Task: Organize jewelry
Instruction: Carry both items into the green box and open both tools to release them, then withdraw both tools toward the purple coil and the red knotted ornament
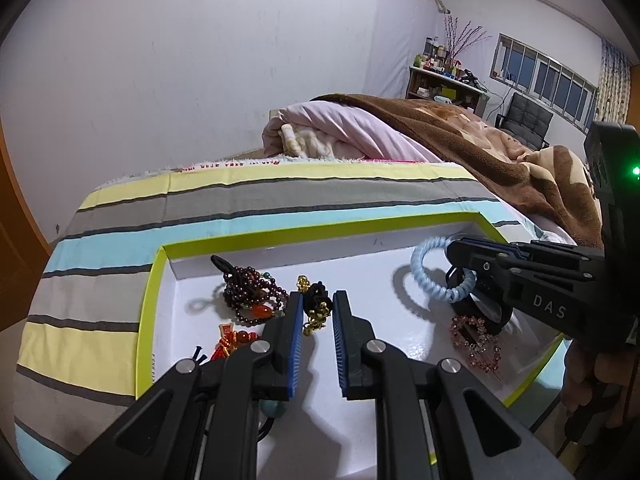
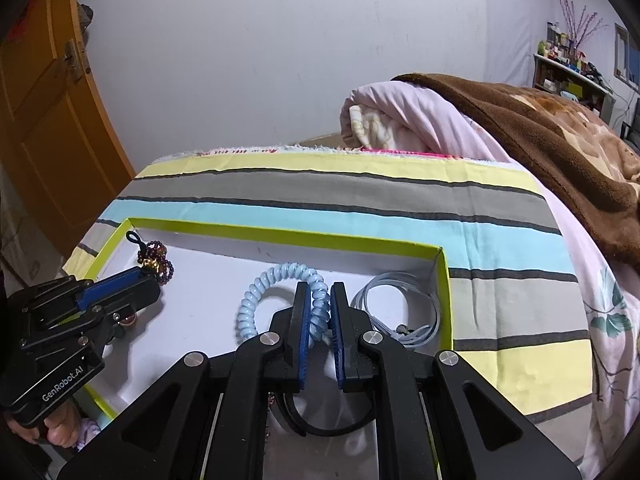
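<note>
A shallow white tray [image 1: 156,280] with a lime-green rim lies on a striped bed [image 1: 120,216] and holds the jewelry. The right gripper [image 2: 320,312] has its jaws clenched on a pale blue spiral bracelet [image 2: 256,296] near the tray's far right corner, beside a clear looped cord [image 2: 424,300]. The left gripper [image 1: 317,320] hangs over the tray's left side, jaws parted and gripping nothing, with a black-and-gold beaded piece [image 1: 316,304] between the tips and a dark red bead bracelet [image 1: 248,292] just beside them.
</note>
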`<control>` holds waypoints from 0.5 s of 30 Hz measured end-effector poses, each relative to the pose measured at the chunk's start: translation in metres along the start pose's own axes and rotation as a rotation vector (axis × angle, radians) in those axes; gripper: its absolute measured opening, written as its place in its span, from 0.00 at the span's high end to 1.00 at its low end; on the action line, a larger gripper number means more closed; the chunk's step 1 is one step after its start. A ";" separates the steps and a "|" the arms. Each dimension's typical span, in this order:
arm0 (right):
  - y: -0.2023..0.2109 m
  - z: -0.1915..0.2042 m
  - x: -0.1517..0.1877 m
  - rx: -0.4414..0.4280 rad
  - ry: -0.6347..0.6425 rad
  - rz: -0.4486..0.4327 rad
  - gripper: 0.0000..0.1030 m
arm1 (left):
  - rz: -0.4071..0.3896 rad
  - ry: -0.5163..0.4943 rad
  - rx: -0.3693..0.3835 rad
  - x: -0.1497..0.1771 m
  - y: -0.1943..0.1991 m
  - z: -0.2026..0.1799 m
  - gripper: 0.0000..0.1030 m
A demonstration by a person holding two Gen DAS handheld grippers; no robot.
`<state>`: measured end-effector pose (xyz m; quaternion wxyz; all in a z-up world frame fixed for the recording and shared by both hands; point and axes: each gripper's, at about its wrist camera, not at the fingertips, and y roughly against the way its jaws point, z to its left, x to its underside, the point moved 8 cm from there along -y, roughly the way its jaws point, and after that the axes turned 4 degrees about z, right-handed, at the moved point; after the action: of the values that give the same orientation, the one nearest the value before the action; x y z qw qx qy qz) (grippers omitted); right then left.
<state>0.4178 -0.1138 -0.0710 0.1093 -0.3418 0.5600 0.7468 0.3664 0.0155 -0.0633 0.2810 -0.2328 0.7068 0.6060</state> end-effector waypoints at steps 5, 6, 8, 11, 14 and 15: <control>0.002 0.002 0.001 0.001 0.012 0.010 0.84 | 0.009 -0.002 -0.001 0.001 0.001 0.001 0.84; 0.005 0.003 0.001 0.004 0.013 0.008 0.84 | 0.003 -0.003 -0.002 0.000 0.003 0.001 0.84; 0.013 0.004 0.001 0.002 0.016 -0.006 0.84 | -0.008 -0.005 0.001 0.001 0.011 0.000 0.84; 0.028 0.008 0.003 -0.009 0.014 -0.027 0.84 | -0.030 -0.011 0.000 0.002 0.026 -0.002 0.84; 0.046 0.013 0.011 -0.023 0.013 -0.043 0.83 | -0.046 -0.016 0.001 0.006 0.042 -0.006 0.84; 0.051 0.015 0.013 -0.027 0.014 -0.049 0.83 | -0.053 -0.017 0.000 0.008 0.048 -0.007 0.84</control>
<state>0.3742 -0.1213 -0.0384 0.1188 -0.3621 0.5421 0.7489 0.3276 0.0167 -0.0329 0.3030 -0.2462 0.6979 0.6005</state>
